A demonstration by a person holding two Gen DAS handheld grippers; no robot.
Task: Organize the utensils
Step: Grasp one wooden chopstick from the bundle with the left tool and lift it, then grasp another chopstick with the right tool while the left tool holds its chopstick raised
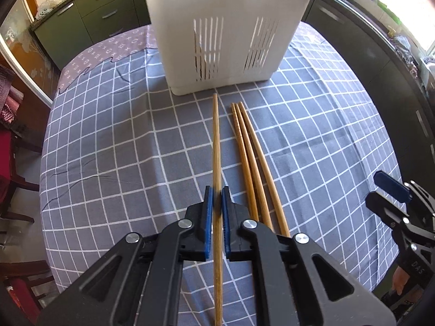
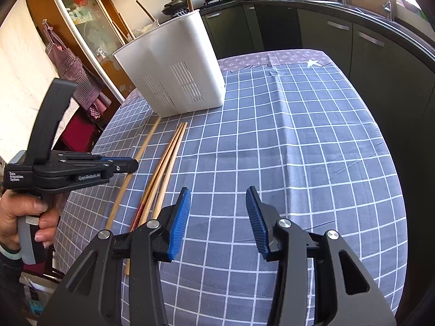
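In the left wrist view we find the left gripper (image 1: pixel 217 193) clenched on a single chopstick (image 1: pixel 216 141), its blue pads pressed against the shaft on both sides. That chopstick runs straight ahead toward the white utensil holder (image 1: pixel 225 40), its far tip near the holder's base. Just to the right, three more chopsticks (image 1: pixel 250 157) lie side by side on the grey checked tablecloth (image 1: pixel 122 141), touching or nearly touching one another. The holder stands upright at the far end of the table, with slotted vents low on its wall. At the right edge the right gripper (image 1: pixel 391 190) shows in part; the letters "DAS" can be read on its body.

In the right wrist view we note the right gripper (image 2: pixel 217 203) released, its blue pads spread with only tablecloth between them. The left gripper (image 2: pixel 130 163) appears at the left, held by a hand (image 2: pixel 24 217). Its body reads "Data Acquisition System" and "GenRobot", the rest unclear. The loose chopsticks (image 2: pixel 165 160) lie between the two grippers. Wooden handles stand up out of the holder (image 2: pixel 176 76).
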